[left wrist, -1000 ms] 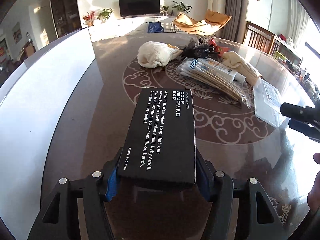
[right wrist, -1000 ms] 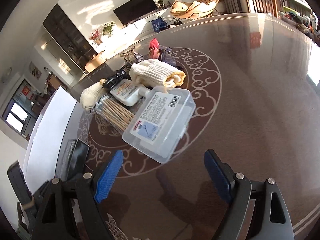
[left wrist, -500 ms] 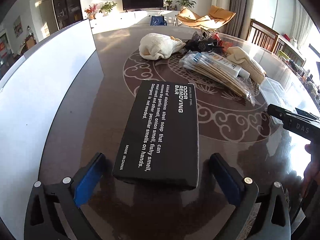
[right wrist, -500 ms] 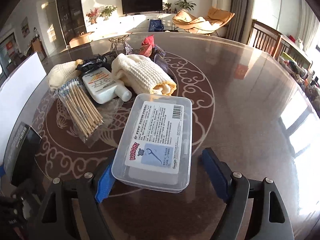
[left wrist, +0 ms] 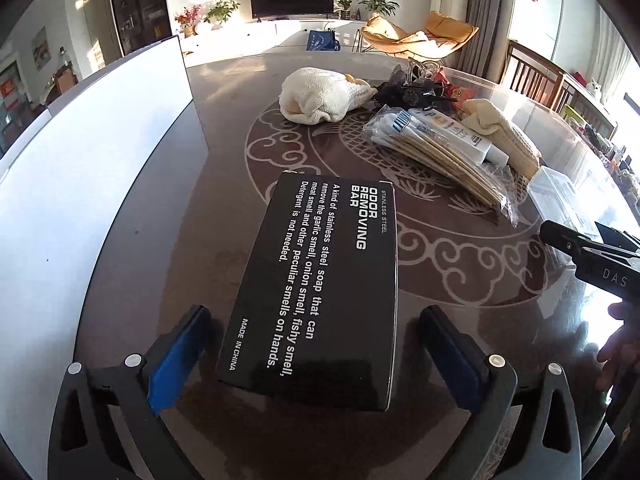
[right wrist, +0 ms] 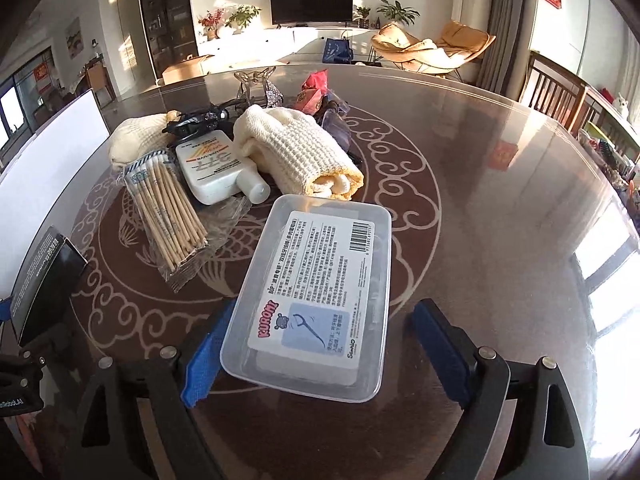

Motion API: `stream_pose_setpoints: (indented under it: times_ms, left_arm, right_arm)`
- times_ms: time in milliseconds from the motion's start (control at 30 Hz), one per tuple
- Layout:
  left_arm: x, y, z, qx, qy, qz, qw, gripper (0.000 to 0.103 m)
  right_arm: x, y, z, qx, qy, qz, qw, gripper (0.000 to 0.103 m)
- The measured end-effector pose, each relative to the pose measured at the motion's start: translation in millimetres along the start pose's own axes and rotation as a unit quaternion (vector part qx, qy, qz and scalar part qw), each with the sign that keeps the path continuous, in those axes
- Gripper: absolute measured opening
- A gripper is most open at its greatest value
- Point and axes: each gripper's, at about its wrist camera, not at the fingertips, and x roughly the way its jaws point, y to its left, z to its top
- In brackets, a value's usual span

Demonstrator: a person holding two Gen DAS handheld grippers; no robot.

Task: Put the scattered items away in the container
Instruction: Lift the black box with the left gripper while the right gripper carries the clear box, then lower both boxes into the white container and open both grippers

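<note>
Left wrist view. The left gripper [left wrist: 312,354] stands with its jaws spread wide; the blue pads [left wrist: 176,364] are clear of the black box [left wrist: 320,288] on both sides. The box lies flat on the dark patterned table [left wrist: 160,240] between the fingers, its white lettering facing up. At 9 o'clock of the box rises a white panel [left wrist: 92,152]; whether it belongs to the container cannot be told. At 12 to 2 o'clock of the box lies the cluster of loose items: a cream knitted cloth [left wrist: 320,96], a packet of wooden sticks [left wrist: 436,152], a white bottle [left wrist: 460,136], a second rolled cloth [left wrist: 504,136]. The right gripper [left wrist: 588,252] enters at 3 o'clock, beside a clear plastic box [left wrist: 560,196].

Right wrist view. The right gripper [right wrist: 316,352] has its jaws opening. The clear plastic box [right wrist: 316,300], label up, lies between them: the left pad [right wrist: 204,360] is at the box's edge, though contact cannot be told, and the right pad [right wrist: 436,348] stands apart from it. At 12 o'clock of this box is the rolled cloth [right wrist: 300,152]; at 11 o'clock the white bottle [right wrist: 212,172]; at 10 o'clock the stick packet [right wrist: 168,216]. The black box [right wrist: 44,276] shows at 9 o'clock, at the frame's edge.
</note>
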Motion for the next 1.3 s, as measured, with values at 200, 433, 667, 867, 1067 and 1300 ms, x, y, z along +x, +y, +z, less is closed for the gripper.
stream_pose_setpoints:
  times_ms: [200, 433, 667, 867, 1067, 1300]
  left_arm:
    - [-1, 1, -1, 0.004, -0.002, -0.002, 1.0, 0.103]
    - [-5, 1, -7, -0.009, -0.006, 0.005, 0.9999, 0.103]
    - [-3, 0, -2, -0.018, 0.019, 0.012, 0.9996, 0.103]
    - [-25, 11, -10, -0.038, -0.01, -0.022, 0.999, 0.06]
    - [-51, 11, -32, -0.05, -0.023, -0.033, 0.998, 0.057]
    - [-104, 37, -27, -0.079, -0.067, -0.042, 0.9937, 0.057]
  right_arm:
    - [1, 0, 1, 0.002, 0.0, -0.001, 1.0, 0.09]
    - [1, -2, 2, 0.002, 0.0, -0.002, 1.0, 0.09]
    - [-4, -3, 1, 0.0, -0.006, -0.002, 1.0, 0.073]
    - [-31, -14, -18, 0.022, -0.027, 0.037, 0.999, 0.063]
    - [-73, 5, -35, -0.006, -0.05, 0.076, 0.996, 0.063]
    - [-98, 53, -35, -0.039, -0.071, 0.131, 0.988, 0.063]
